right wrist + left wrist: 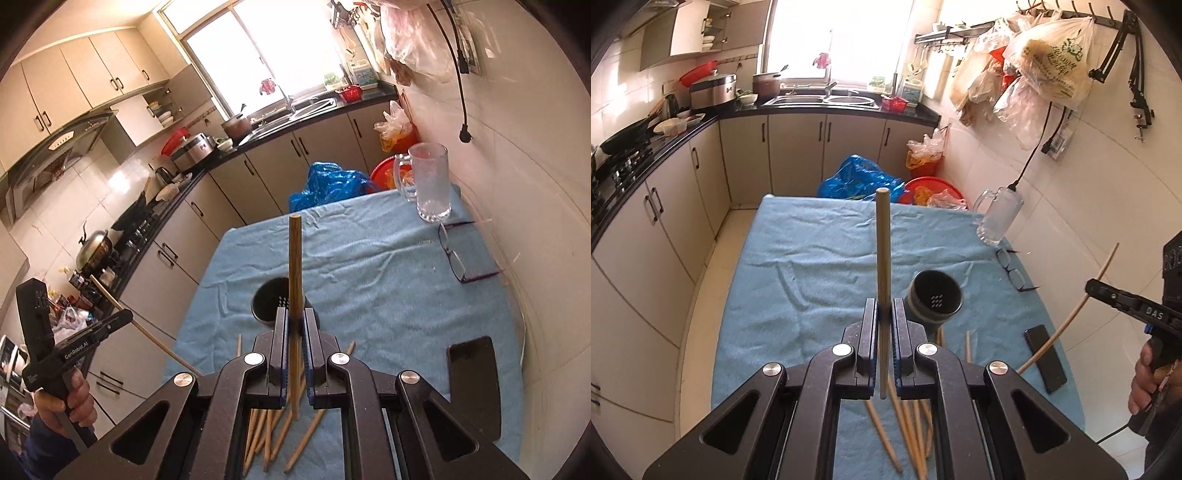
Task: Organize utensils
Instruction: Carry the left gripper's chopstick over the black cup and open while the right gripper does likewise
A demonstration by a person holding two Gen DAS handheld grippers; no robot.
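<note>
Both jaws pinch round wooden chopsticks [882, 258] (smooth, pale) above terry cloth [812, 258].

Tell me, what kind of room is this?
A home kitchen, most likely: a steel double sink under the window, a black gas stove holding a metal kettle, and beige cupboards under a dark counter.

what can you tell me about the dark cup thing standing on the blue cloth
The dark holder is a round, open-topped cylinder, dark grey to black, likely plastic or metal. A patch of small drain holes shows in its bottom, and nothing is visible inside it. It stands upright on the blue cloth, near the middle of the table, just beyond the loose chopsticks lying there. Neither gripper touches it.
</note>
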